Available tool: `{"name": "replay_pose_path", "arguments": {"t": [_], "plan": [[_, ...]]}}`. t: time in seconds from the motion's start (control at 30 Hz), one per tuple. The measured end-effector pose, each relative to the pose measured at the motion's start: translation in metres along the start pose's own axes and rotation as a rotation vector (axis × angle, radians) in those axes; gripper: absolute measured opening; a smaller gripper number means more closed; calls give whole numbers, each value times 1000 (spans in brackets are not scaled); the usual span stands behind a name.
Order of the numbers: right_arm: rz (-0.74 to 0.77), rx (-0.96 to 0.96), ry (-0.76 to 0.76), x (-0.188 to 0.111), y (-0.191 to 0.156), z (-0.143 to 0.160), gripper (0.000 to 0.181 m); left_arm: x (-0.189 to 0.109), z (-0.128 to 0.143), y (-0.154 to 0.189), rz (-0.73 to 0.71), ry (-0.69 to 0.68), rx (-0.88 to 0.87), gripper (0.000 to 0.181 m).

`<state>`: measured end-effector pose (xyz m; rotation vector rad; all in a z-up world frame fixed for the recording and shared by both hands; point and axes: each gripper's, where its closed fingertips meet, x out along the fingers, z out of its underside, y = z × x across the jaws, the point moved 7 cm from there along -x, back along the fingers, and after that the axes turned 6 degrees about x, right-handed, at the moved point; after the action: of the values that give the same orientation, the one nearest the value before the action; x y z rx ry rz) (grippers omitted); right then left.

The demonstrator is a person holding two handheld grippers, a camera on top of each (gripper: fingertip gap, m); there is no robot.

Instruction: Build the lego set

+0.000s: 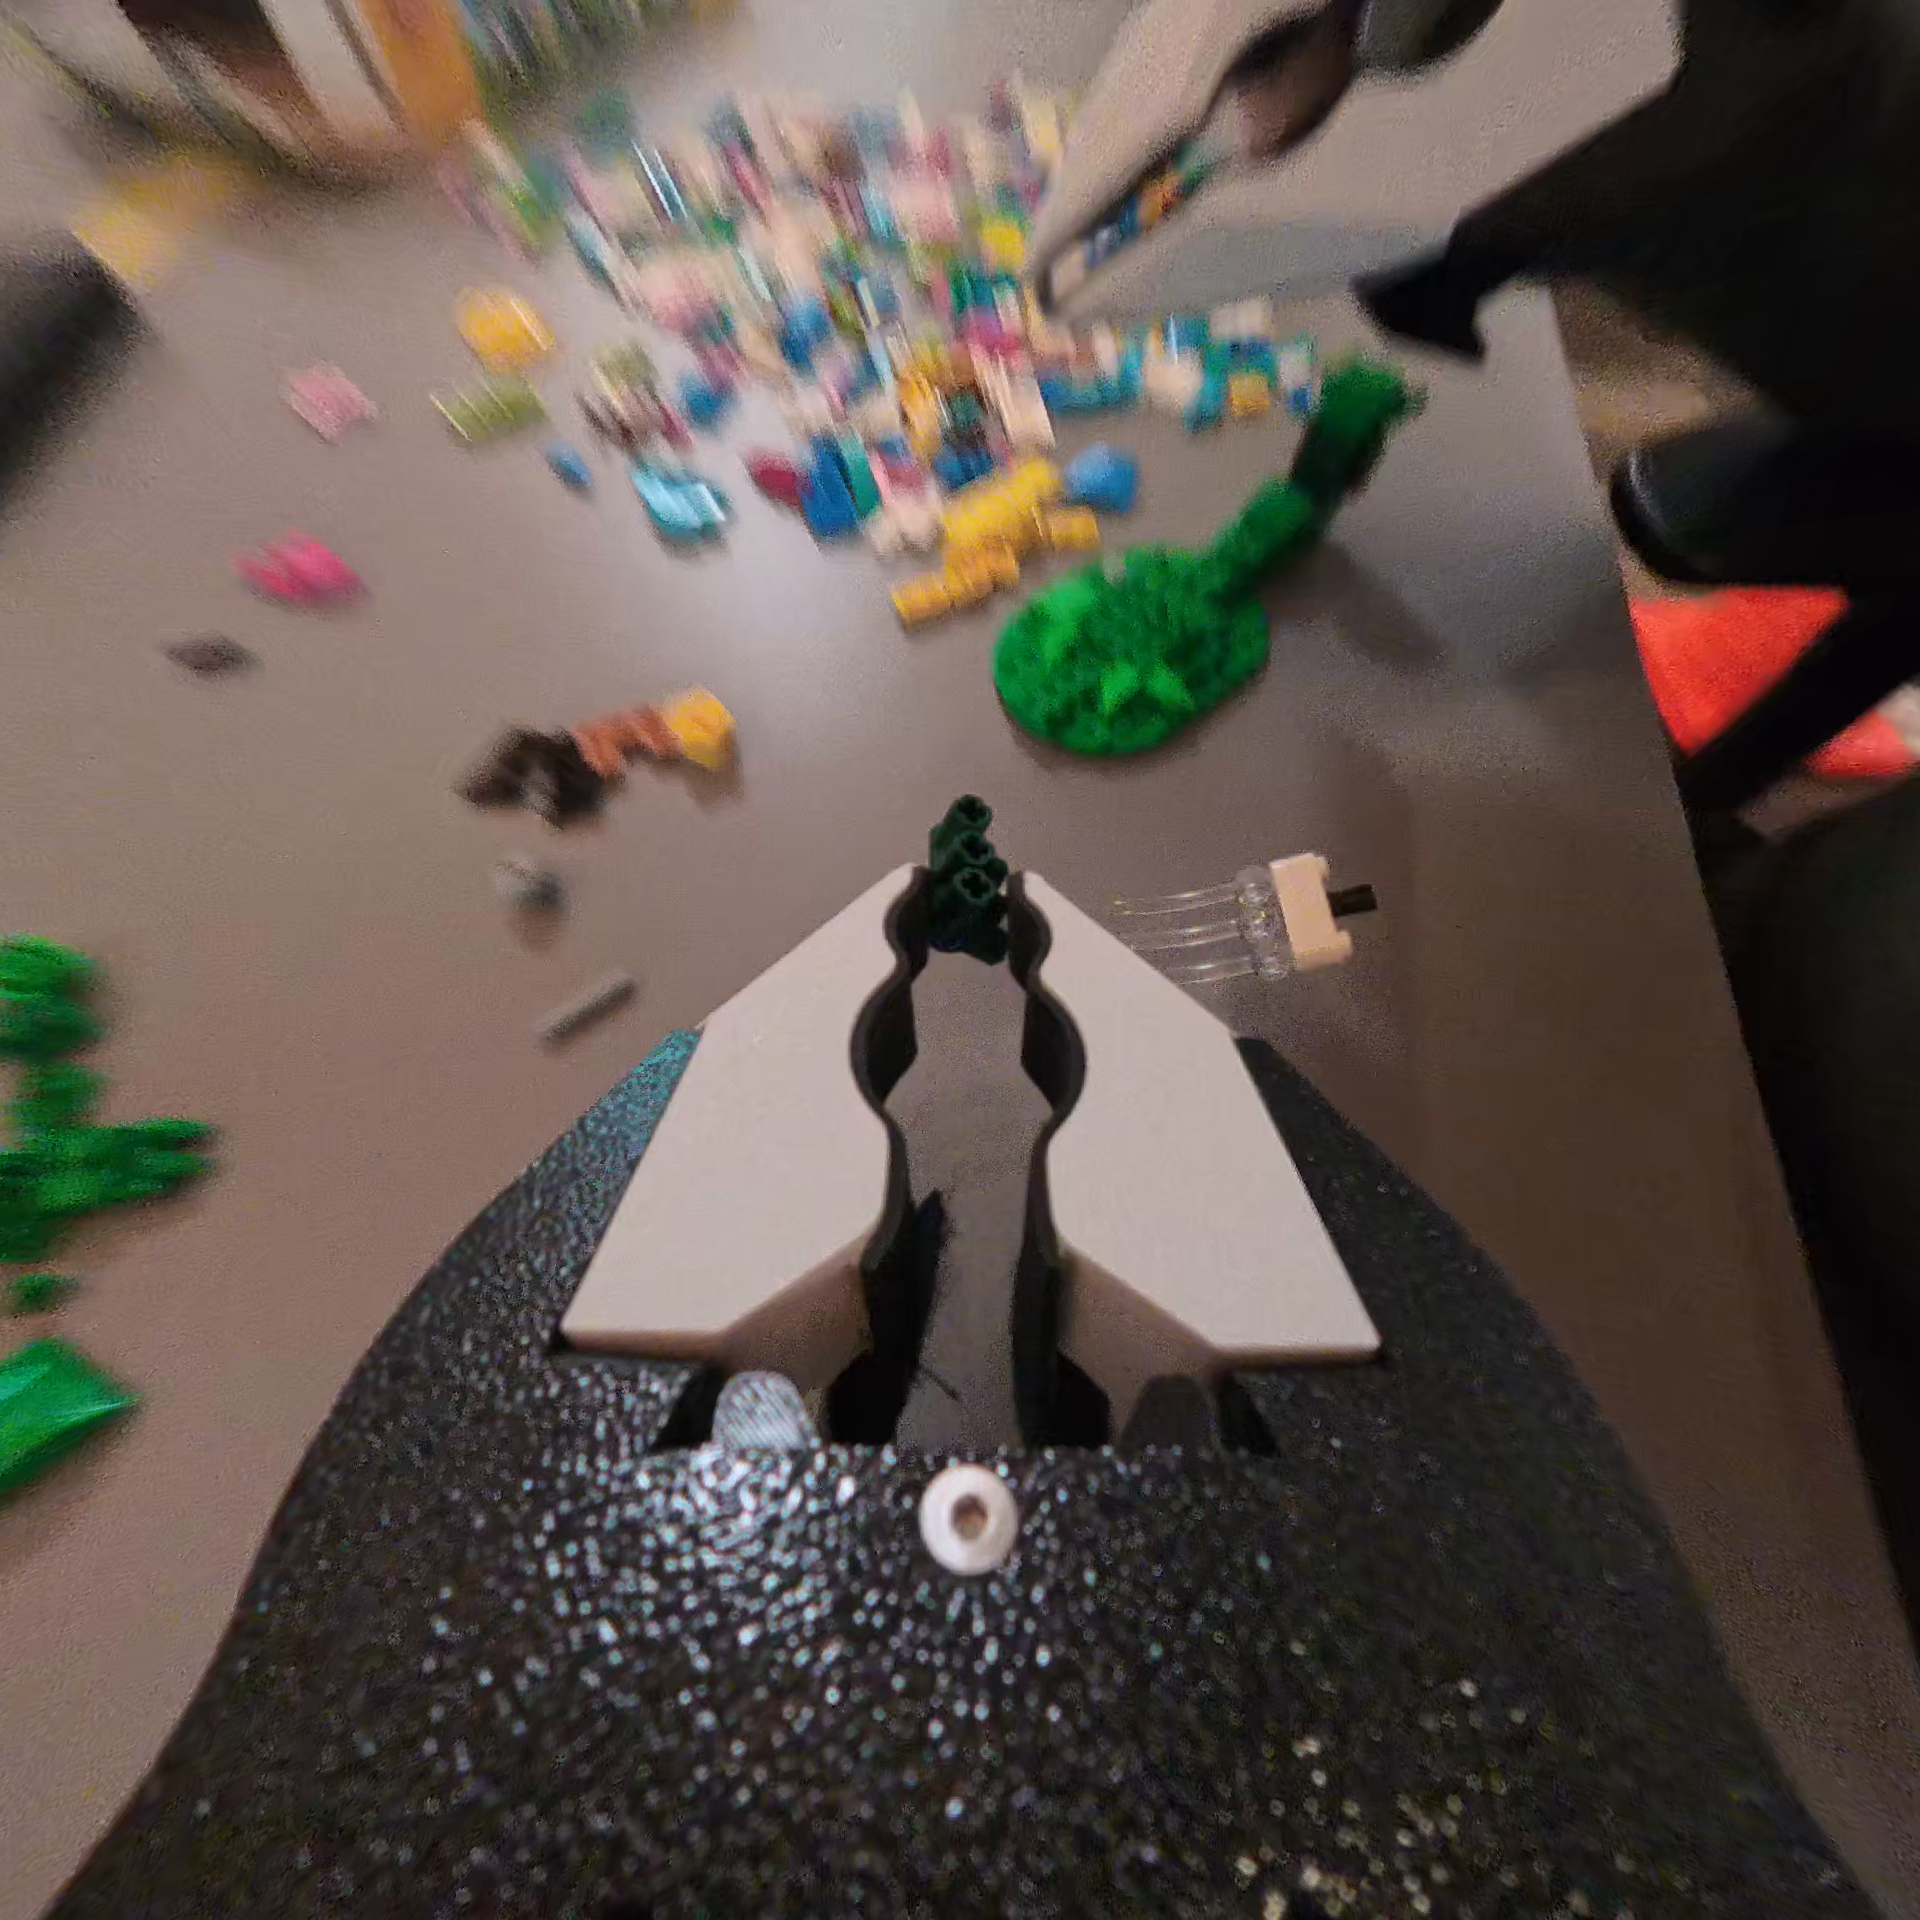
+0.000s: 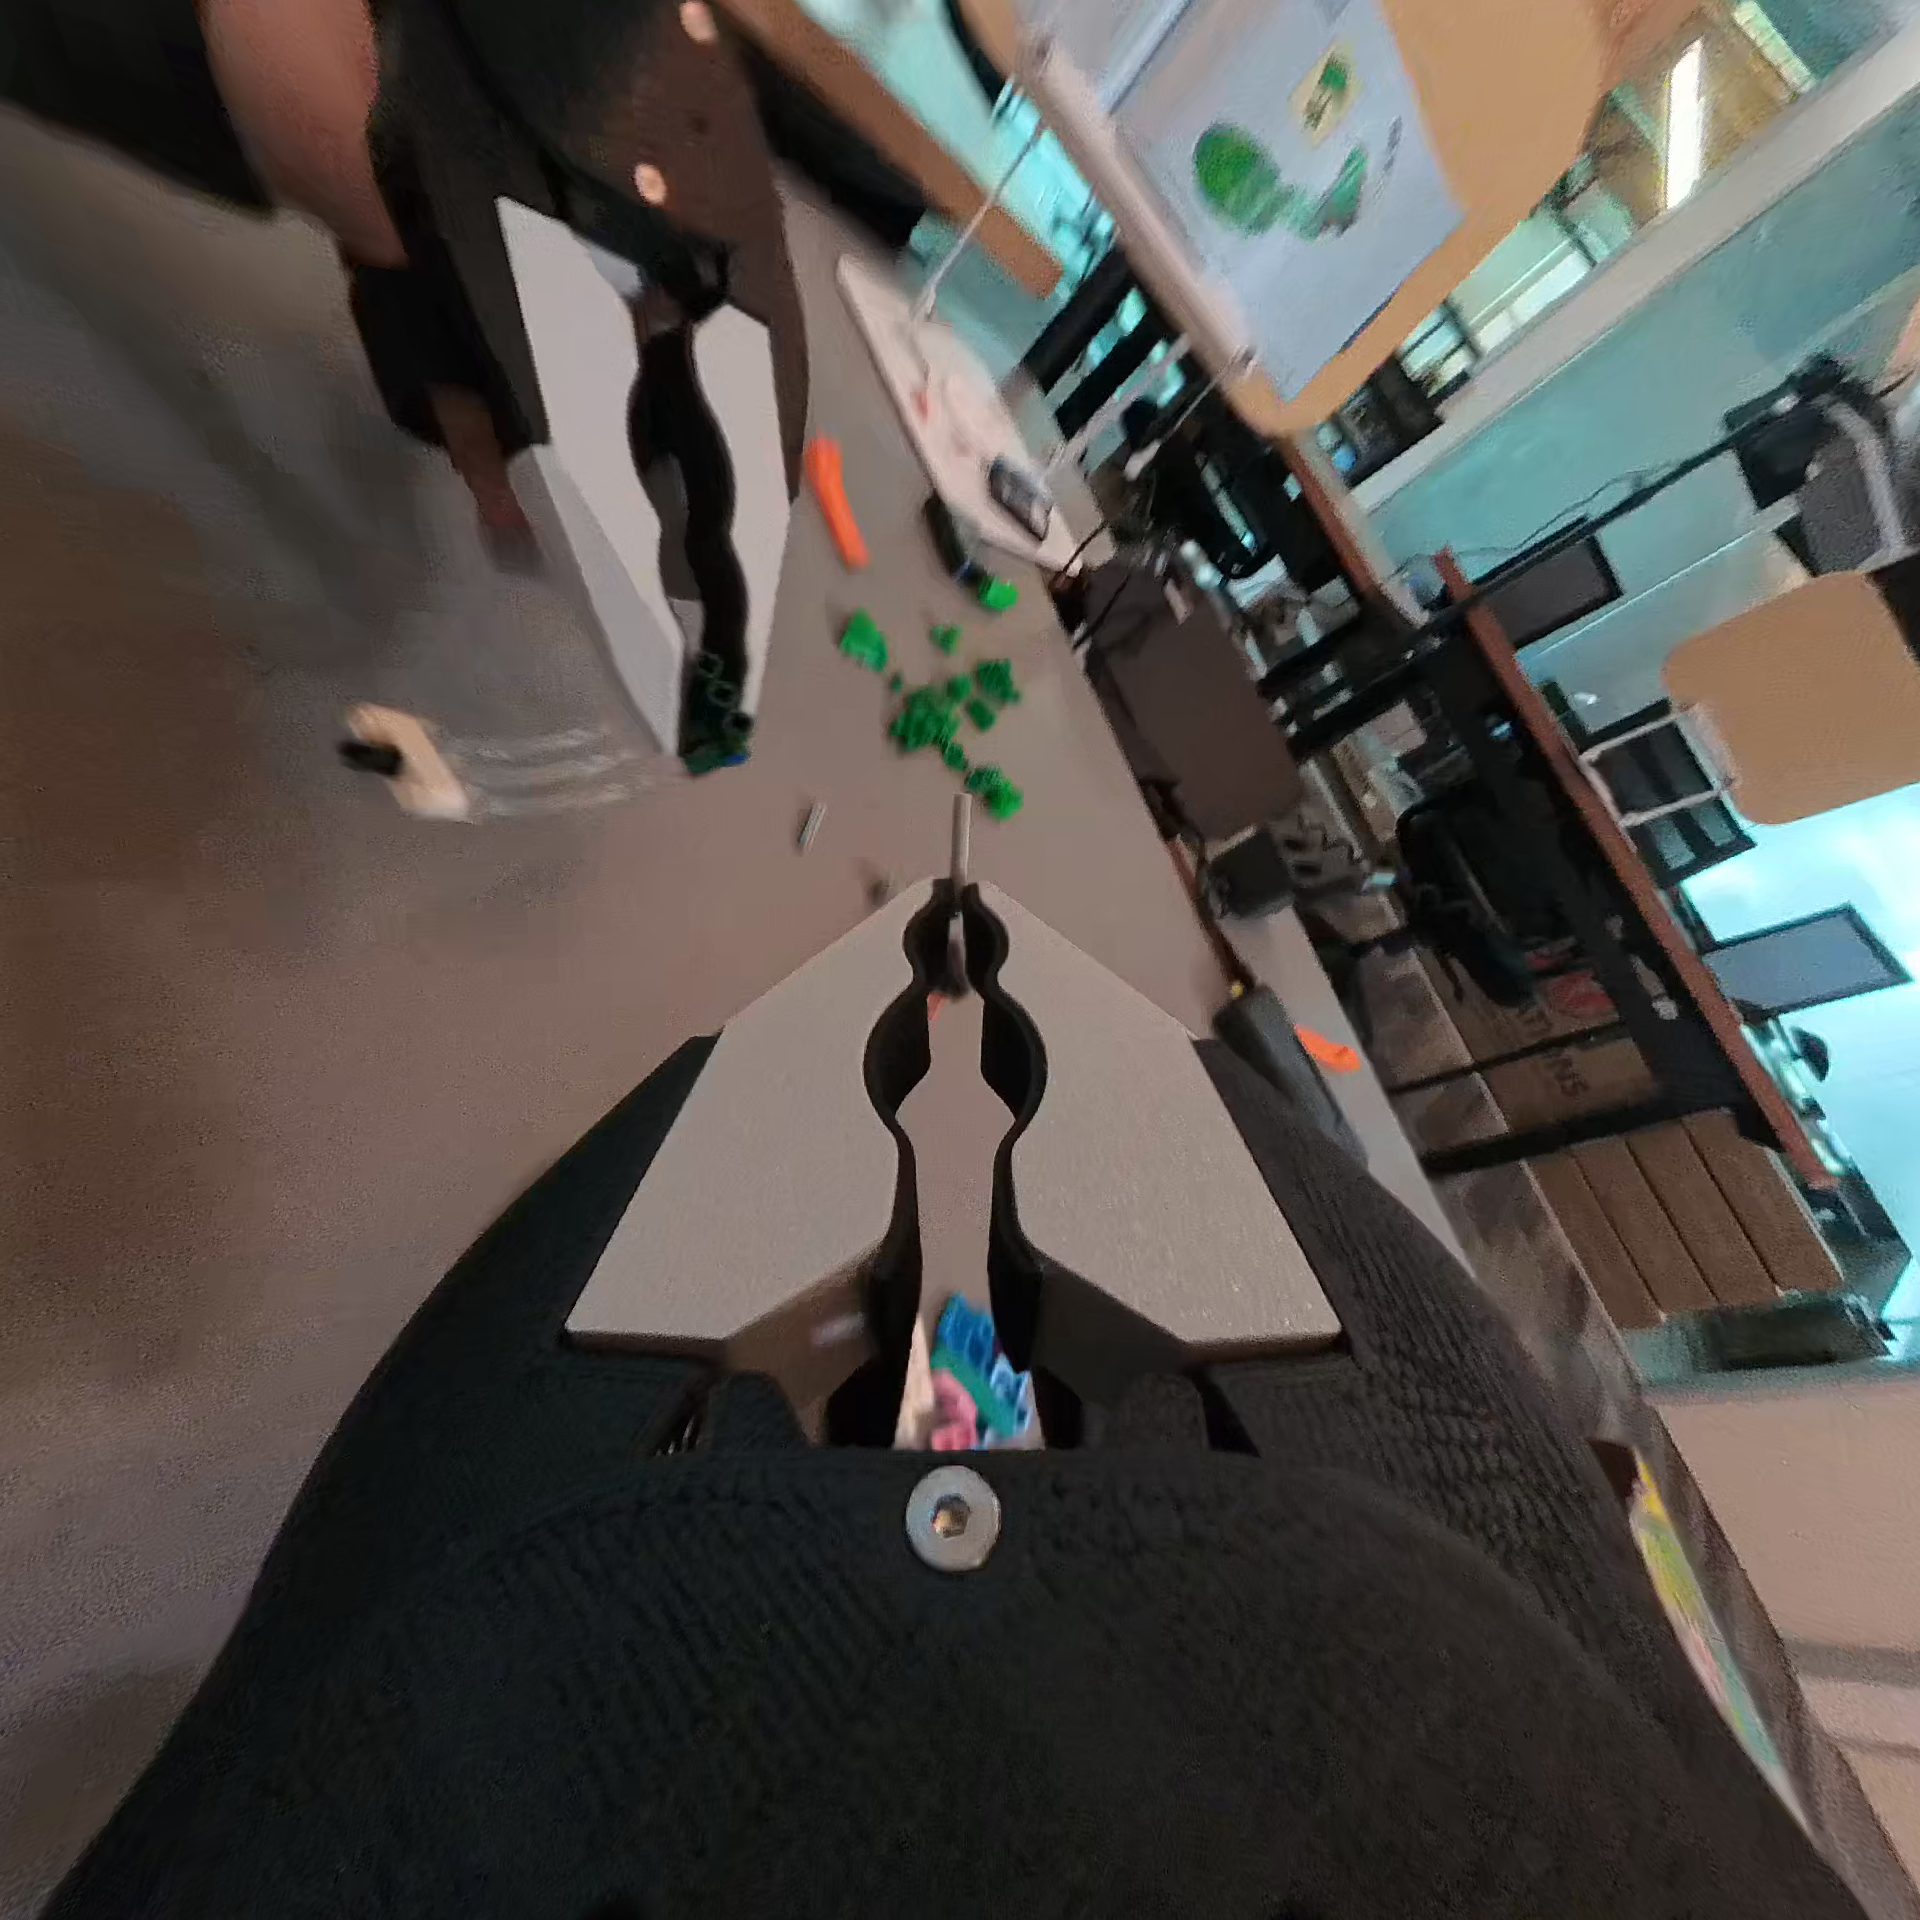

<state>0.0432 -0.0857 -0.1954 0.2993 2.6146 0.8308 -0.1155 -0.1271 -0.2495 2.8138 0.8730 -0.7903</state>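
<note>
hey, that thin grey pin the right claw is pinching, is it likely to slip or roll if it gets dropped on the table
Probably both. The grey pin looks slim, smooth and round, so on the flat table it would likely roll. The right claw grips only its lower end, most of it sticking out, so it could pivot or slip when pushed. It looks rigid and very light.

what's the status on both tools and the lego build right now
Left tool shut on dark green piece. Right tool shut on thin grey pin. Green leafy base stands apart on table. Clear-and-cream part close beside left tool.
</note>
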Motion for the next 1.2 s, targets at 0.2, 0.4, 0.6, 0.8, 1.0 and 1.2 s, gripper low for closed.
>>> {"name": "replay_pose_path", "arguments": {"t": [0.2,0.4,0.6,0.8,1.0,1.2], "plan": [[35,128,331,19,29,-87,1,-115,-59,-2,-487,675,288,12],[92,46,614,42,39,-182,0,-223,-89,12,-776,991,576,12],[90,-12,825,77,37,-259,1,-297,-100,7,-935,1031,749,12],[89,64,984,120,50,-290,1,-344,-91,-7,-1138,973,891,11],[36,148,1051,162,65,-289,1,-359,-74,-35,-1269,939,897,11],[248,-231,875,197,54,-272,1,-357,-69,-68,-1214,797,703,12]]}}
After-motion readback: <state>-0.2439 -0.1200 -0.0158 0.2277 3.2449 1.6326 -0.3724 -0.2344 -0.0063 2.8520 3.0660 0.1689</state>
